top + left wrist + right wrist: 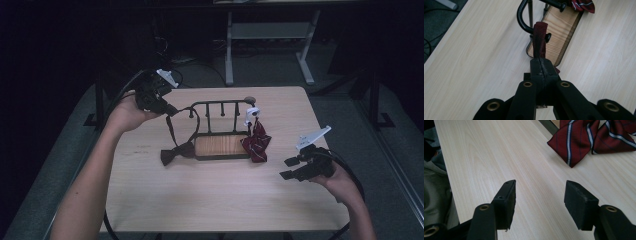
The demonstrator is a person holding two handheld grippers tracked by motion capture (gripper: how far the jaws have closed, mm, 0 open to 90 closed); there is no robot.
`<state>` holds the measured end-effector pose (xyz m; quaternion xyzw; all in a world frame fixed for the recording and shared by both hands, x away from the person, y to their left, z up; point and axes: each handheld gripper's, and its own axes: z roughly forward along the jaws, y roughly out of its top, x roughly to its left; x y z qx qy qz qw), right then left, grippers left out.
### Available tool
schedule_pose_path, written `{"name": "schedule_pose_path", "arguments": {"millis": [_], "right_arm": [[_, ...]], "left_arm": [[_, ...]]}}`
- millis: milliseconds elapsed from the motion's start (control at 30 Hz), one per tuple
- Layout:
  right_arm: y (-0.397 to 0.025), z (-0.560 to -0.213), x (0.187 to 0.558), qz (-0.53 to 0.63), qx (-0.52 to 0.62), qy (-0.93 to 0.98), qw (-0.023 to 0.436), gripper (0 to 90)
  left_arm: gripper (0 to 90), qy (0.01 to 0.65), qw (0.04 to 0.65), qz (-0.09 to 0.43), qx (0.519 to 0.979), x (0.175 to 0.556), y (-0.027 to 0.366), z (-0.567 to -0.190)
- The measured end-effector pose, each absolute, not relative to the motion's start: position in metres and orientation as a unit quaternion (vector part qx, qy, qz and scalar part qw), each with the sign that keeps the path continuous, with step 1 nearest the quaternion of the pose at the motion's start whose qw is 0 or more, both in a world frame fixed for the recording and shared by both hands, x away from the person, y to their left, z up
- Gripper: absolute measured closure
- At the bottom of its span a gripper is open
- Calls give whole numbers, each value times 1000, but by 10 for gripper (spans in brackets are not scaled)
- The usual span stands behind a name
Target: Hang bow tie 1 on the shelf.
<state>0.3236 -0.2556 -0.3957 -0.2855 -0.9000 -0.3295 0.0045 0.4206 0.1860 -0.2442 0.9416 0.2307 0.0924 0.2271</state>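
Pinching the dark strap (539, 42) tight, the left hand-held gripper (541, 66) holds it looped over the rack (524, 20) just ahead, its bow (176, 152) hanging below; the right hand-held gripper (539, 200) hovers with jaws wide apart over the surface (486, 157), striped bow tie (584, 140) lying beyond its tips.

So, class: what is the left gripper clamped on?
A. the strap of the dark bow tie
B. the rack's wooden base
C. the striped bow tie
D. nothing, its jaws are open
A: in the left gripper view the left gripper has its jaws shut on the dark red strap, which runs up over the rack; the striped bow tie lies apart.
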Motion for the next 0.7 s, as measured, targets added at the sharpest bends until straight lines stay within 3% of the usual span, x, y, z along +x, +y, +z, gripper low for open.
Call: {"name": "schedule_pose_path", "arguments": {"millis": [700], "right_arm": [[-257, -395, 322, -330, -286, -900, 3, 425]], "left_arm": [[895, 264, 195, 88, 940, 441, 186, -259]]}}
